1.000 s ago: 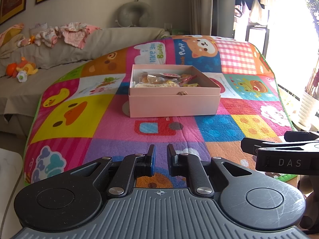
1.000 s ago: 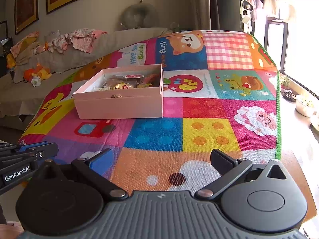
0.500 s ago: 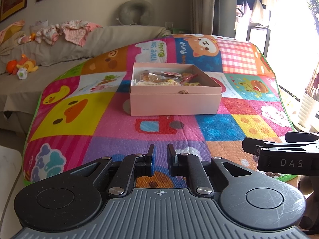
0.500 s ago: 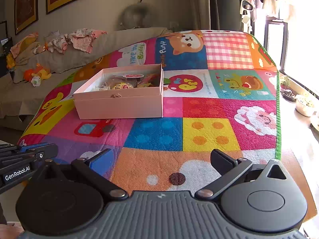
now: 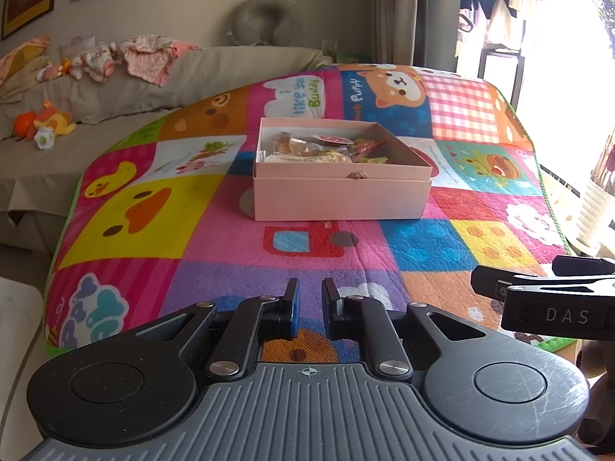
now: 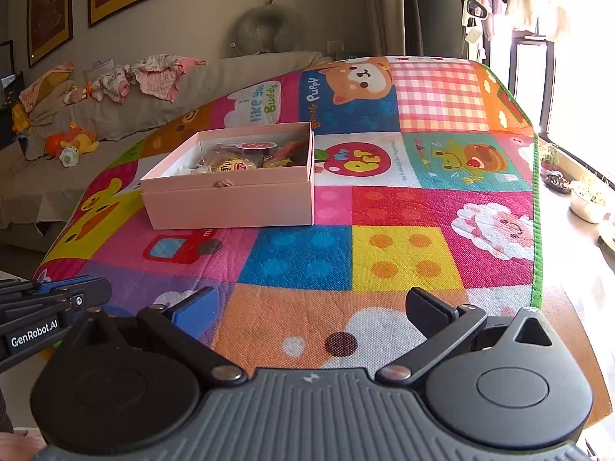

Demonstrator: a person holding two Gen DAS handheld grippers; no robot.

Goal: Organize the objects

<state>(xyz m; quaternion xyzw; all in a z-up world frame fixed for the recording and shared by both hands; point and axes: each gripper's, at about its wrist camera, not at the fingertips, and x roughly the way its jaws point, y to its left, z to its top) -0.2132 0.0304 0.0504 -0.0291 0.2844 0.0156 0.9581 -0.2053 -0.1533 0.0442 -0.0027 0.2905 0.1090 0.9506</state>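
An open pink box (image 5: 340, 198) full of wrapped snacks (image 5: 319, 150) stands on a colourful patchwork mat (image 5: 161, 238); it also shows in the right wrist view (image 6: 230, 201). My left gripper (image 5: 309, 301) hovers over the mat's near edge, well short of the box, its jaws nearly closed and holding nothing. My right gripper (image 6: 313, 307) is wide open and empty, over the mat's near right part, the box ahead to its left. Each gripper shows at the edge of the other's view.
A grey sofa (image 5: 115, 88) with clothes (image 5: 130, 57) and soft toys (image 5: 44, 123) runs behind and left of the mat. A neck pillow (image 6: 265, 32) sits on its back. Plant pots (image 6: 588, 201) stand on the floor at the right by the window.
The left wrist view has shifted slightly, with the box a little lower in frame. Both grippers keep the same jaw positions. The right gripper has barely moved.
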